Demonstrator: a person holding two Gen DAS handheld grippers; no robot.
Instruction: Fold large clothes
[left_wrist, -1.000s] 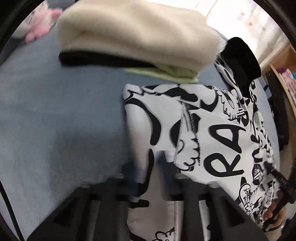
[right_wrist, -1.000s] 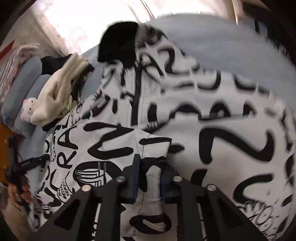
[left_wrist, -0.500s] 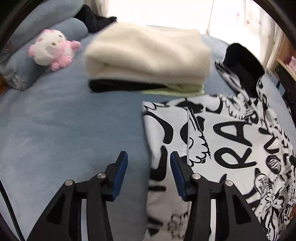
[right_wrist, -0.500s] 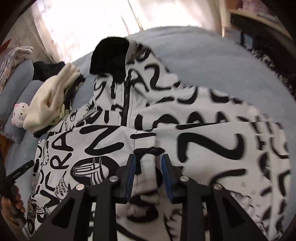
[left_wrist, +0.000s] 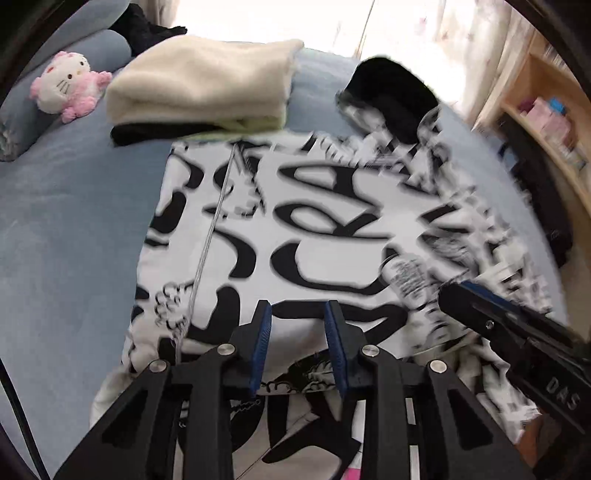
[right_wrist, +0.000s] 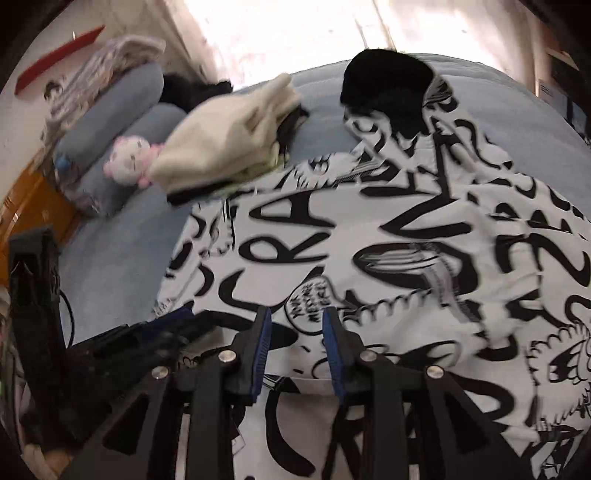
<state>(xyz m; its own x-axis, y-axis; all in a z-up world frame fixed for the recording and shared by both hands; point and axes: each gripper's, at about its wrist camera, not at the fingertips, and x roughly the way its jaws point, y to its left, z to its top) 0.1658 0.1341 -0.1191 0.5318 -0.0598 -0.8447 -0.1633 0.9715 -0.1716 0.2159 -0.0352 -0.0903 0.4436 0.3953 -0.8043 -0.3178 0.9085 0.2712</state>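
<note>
A big white hoodie (left_wrist: 332, 206) with black letters and drawings lies spread out on a blue bed (left_wrist: 66, 229). Its black hood (left_wrist: 391, 96) is at the far end, near the bright window.

The left tool (left_wrist: 298, 325) hangs over the near edge of the hoodie. Its blue pads (left_wrist: 261, 343) stand a little apart and do not press on the cloth. Its jaws have just been closing a bit, with nothing held between them. A thin grey seam (left_wrist: 210, 236) runs down the hoodie just to the left of this tool.

The right tool (right_wrist: 296, 326) is also over the near edge of the hoodie (right_wrist: 388, 258). Its pads (right_wrist: 263, 339) are a little apart too, and they grip nothing. The left tool (right_wrist: 147, 332) shows low on the left side of the right wrist view, close beside the right one.

Past the hoodie sits a pile of folded clothes (left_wrist: 199, 88), with a cream fluffy one on top. The pile touches the far left corner of the hoodie. A pink and white plush cat (left_wrist: 68, 86) sits by a blue pillow (right_wrist: 110, 107). A wooden shelf (left_wrist: 546, 110) stands on the right.
</note>
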